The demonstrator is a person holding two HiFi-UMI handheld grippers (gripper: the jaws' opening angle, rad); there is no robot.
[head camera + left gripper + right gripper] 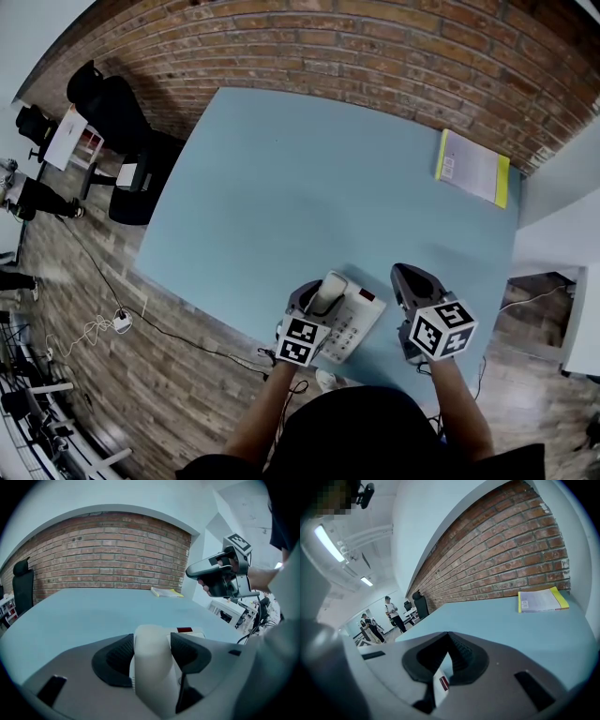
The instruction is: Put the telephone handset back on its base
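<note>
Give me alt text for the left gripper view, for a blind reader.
The left gripper clamps a white telephone handset between its dark jaws, above a light blue table. Behind is a brick wall; the right gripper hangs at right.

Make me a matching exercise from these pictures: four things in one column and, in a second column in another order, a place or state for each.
Column A
1. handset
2. right gripper
3. booklet
4. chair

Column B
a. past the left edge of the table
b. shut, holding nothing
c. clamped in the left gripper
d. on the table, near the brick wall

Pairs: 1-c; 2-b; 3-d; 4-a
</note>
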